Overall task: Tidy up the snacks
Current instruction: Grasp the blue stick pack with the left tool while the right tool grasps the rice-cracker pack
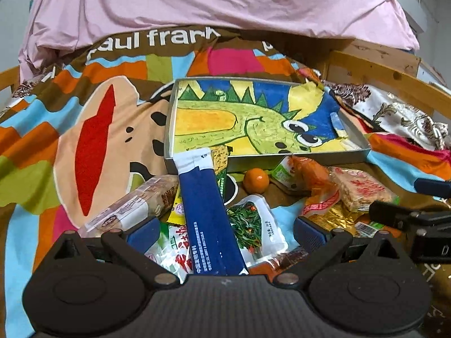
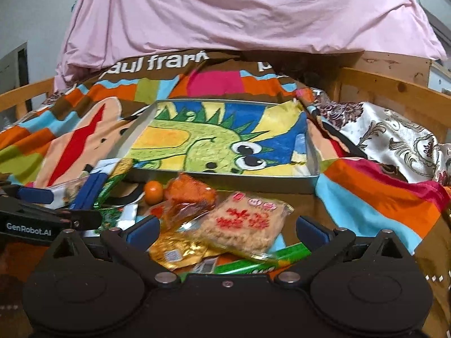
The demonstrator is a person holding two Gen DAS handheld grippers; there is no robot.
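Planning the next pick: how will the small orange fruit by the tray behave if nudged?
The orange fruit looks round and smooth, so it will probably roll. It rests on soft bedding, which may slow it.

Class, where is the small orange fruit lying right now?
The orange lies on the blanket just in front of the tray's near wall, between the blue packet and the orange snack bag; in the right wrist view it sits left of centre.

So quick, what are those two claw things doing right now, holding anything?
Left gripper: open, holding nothing; a long blue packet lies between its fingers.
Right gripper: open, holding nothing; a rice-cracker pack lies between its fingers.
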